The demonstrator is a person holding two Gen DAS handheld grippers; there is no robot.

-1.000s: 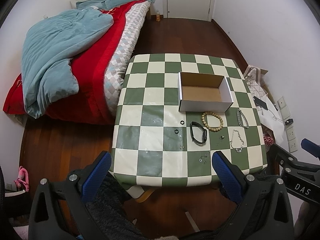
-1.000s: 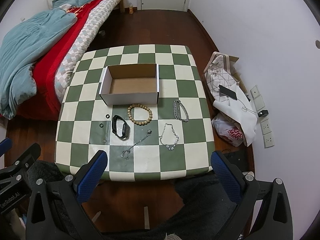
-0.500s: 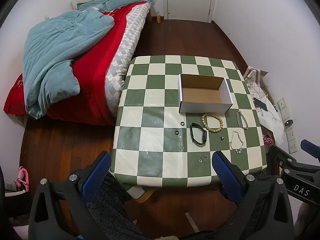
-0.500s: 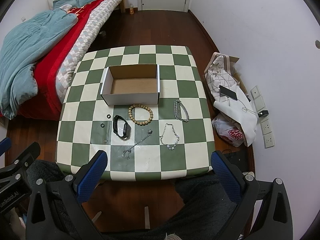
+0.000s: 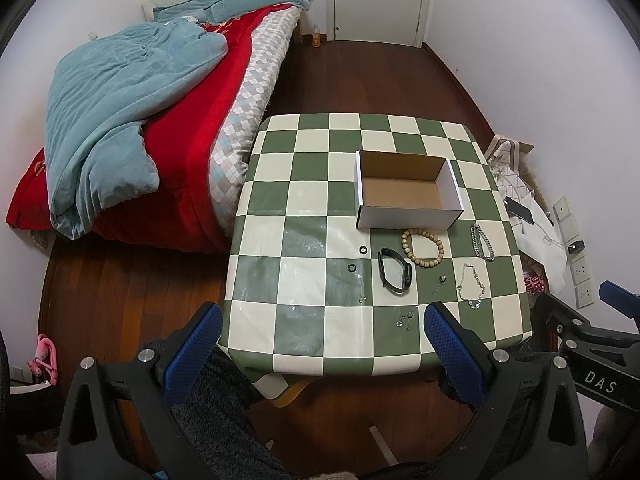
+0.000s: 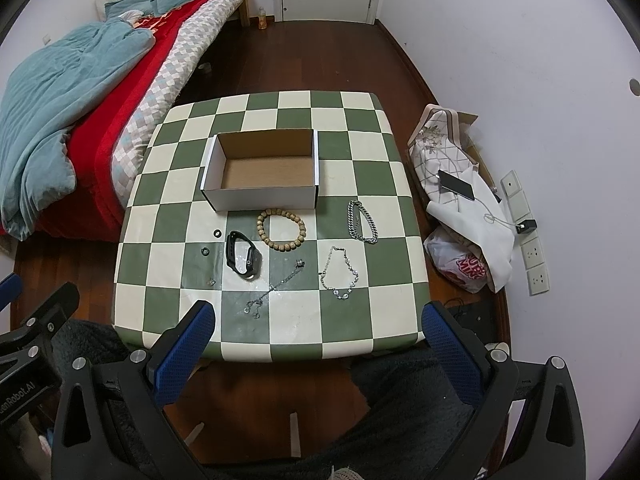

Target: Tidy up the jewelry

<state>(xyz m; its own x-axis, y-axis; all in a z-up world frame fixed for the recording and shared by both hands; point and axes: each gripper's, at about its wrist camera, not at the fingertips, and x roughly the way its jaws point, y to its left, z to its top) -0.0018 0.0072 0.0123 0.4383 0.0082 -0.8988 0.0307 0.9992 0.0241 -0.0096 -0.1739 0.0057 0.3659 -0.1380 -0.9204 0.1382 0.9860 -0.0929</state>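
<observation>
An open, empty white cardboard box [image 5: 408,192] [image 6: 262,176] stands on the green-and-cream checkered table [image 5: 304,240] [image 6: 168,208]. In front of it lie a wooden bead bracelet [image 5: 423,247] [image 6: 281,229], a black wristband [image 5: 395,271] [image 6: 243,254], a silver chain bracelet [image 5: 482,242] [image 6: 362,222], a thin silver necklace [image 5: 471,287] [image 6: 340,274], another fine chain [image 6: 276,286], and two small dark rings [image 5: 363,249] [image 6: 217,233]. My left gripper [image 5: 318,354] and right gripper [image 6: 318,350] are both open and empty, held above the table's near edge.
A bed with a red cover and blue blanket [image 5: 120,120] stands left of the table. Bags, a phone and cables [image 6: 460,208] lie on the floor at the right wall. A door [image 5: 376,0] is at the far end.
Both grippers have drawn back and up a little, so the table sits slightly lower and smaller in view. Nothing on the table has moved.
</observation>
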